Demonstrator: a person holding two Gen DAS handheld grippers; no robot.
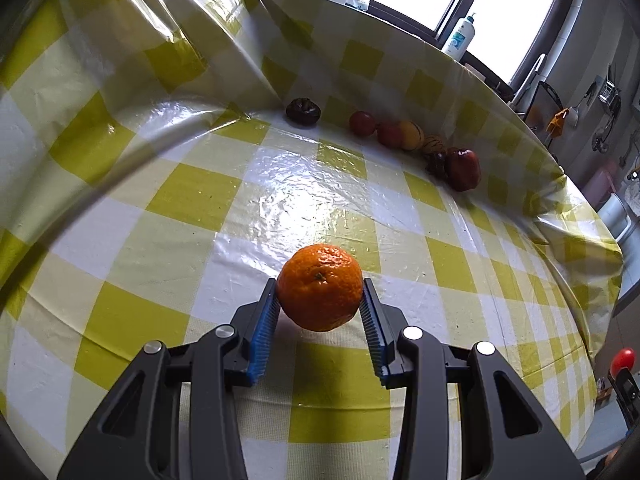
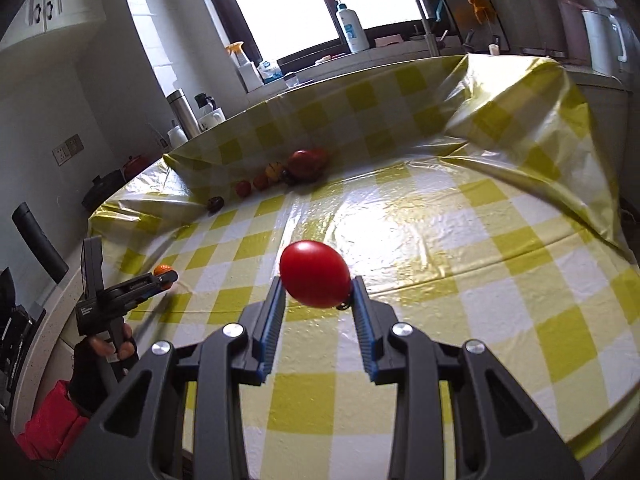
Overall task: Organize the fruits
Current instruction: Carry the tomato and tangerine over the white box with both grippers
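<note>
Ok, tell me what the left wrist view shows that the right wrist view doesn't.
Only the left wrist view shows the left gripper close up, clamping the orange mandarin. Only the right wrist view shows the person's gloved hand and the red sleeve. Both show the red tomato, the row of fruits and the checked tablecloth.

Home kitchen, sink faucet (image 2: 412, 4) by window, checked tablecloth (image 2: 440, 240), wall utensils (image 1: 608, 108)
</note>
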